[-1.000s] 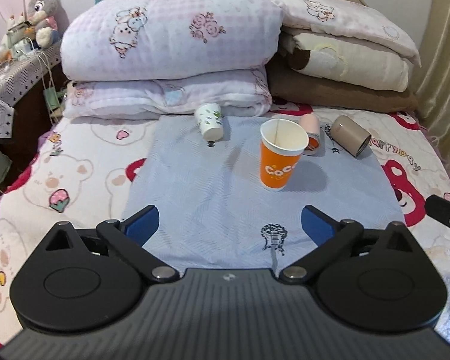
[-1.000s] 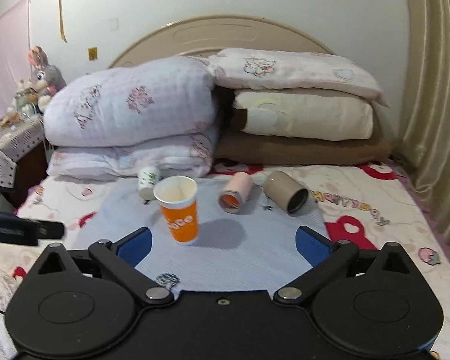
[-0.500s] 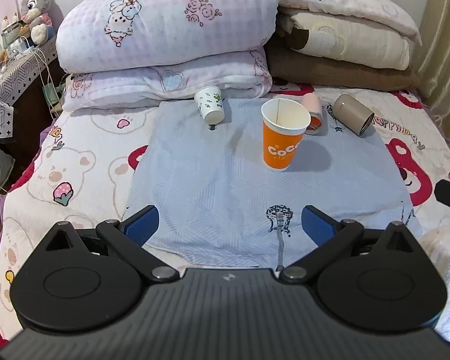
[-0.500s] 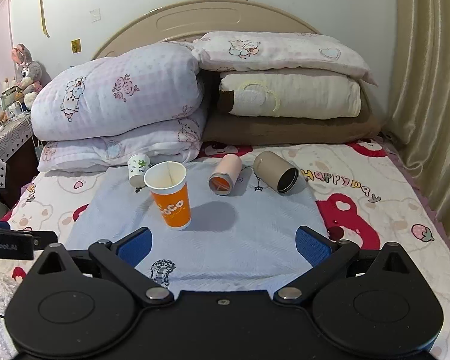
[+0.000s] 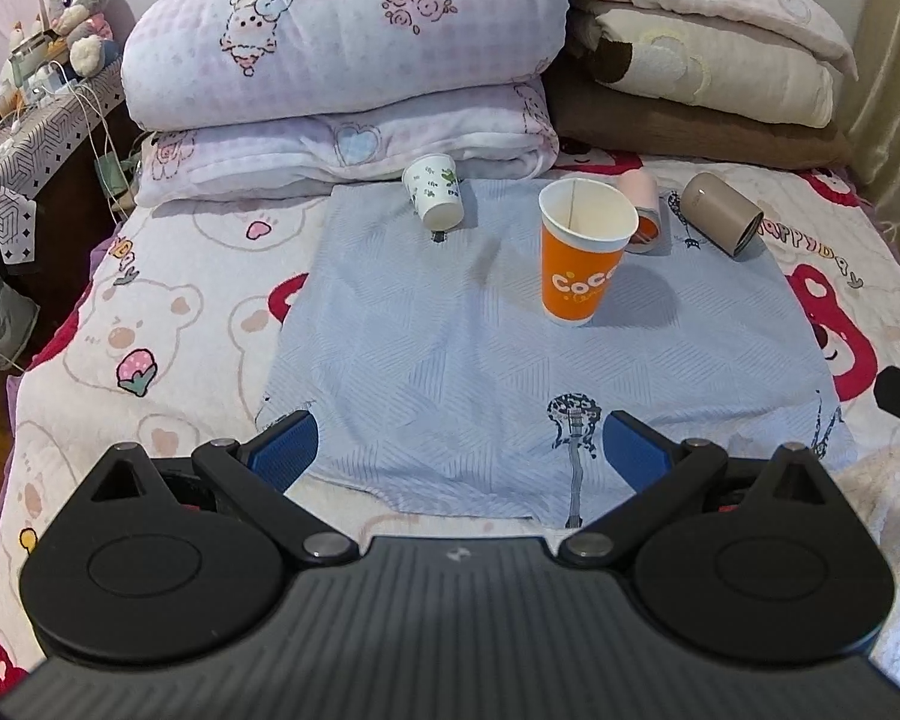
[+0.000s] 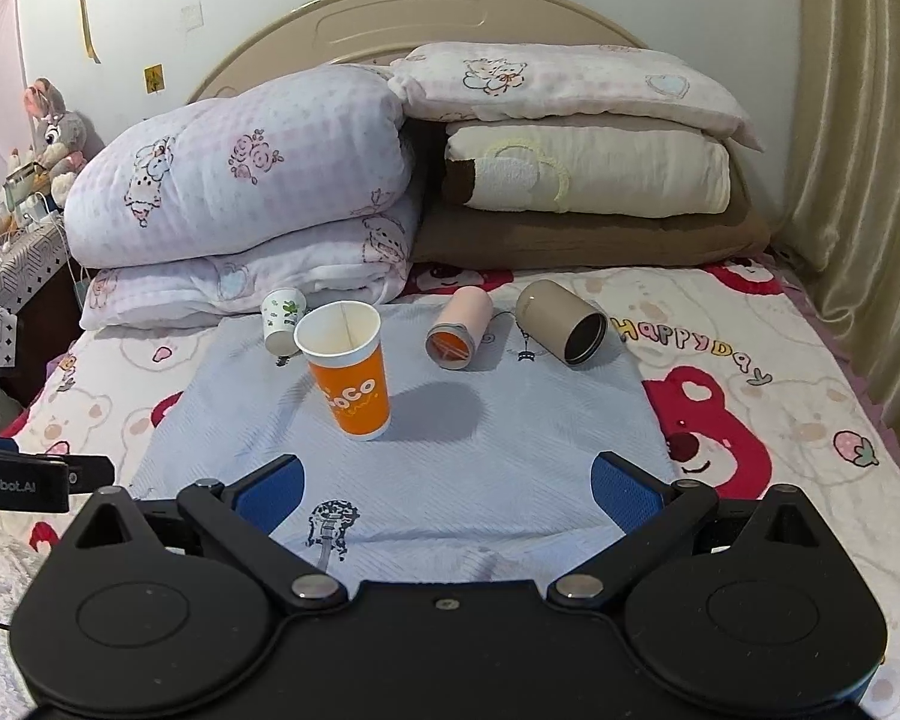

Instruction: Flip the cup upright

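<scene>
left gripper (image 5: pixel 457 447): spread wide, nothing held | right gripper (image 6: pixel 447 483): spread wide, nothing held | orange cup (image 6: pixel 348 369): upright on blue cloth (image 6: pixel 450 480)

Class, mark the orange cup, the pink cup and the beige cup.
orange cup (image 6: pixel 354 390), right wrist view, on its printed side wall.
pink cup (image 6: pixel 468 315), right wrist view, on its side wall.
beige cup (image 5: pixel 714 210), left wrist view, on its side wall.

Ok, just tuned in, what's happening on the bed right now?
Cup flipping, partway done. The orange cup stands upright on the blue cloth. The small white cup, pink cup and beige cup lie on their sides behind it. Both the left tongs and right tongs hang open near the cloth's front edge, holding nothing.
</scene>
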### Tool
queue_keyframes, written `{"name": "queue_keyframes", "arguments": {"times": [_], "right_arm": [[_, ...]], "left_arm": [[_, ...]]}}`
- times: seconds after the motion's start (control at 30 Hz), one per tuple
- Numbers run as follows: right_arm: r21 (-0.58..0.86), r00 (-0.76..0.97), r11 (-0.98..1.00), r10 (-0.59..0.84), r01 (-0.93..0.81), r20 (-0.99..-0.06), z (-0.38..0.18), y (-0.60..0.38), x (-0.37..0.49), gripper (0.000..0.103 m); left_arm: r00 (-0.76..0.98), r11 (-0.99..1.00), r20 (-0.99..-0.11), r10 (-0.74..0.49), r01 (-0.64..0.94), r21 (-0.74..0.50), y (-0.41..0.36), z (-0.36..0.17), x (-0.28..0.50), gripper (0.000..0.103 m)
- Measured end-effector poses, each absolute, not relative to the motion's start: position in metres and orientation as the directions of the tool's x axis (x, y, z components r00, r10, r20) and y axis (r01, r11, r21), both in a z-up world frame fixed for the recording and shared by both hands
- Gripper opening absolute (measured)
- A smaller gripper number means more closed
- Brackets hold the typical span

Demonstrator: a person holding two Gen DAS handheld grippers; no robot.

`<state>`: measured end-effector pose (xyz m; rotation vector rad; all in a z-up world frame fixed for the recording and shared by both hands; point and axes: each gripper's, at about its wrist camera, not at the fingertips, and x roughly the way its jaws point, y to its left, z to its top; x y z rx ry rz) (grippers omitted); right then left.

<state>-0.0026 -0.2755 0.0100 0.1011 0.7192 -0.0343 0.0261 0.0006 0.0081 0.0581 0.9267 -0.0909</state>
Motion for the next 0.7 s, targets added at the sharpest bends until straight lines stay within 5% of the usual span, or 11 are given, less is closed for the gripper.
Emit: {"name": "queue_keyframes", "arguments": {"times": [0.7], "right_arm": [[0.064,0.753,0.992,-0.042,0.111,-0.656,0.0113,-0.2815,-0.0044,0.103]], "left_arm": [[0.6,0.994,-0.799,-0.044,0.107,0.025,0.0038,0.0071,0.0253,0.103]]}}
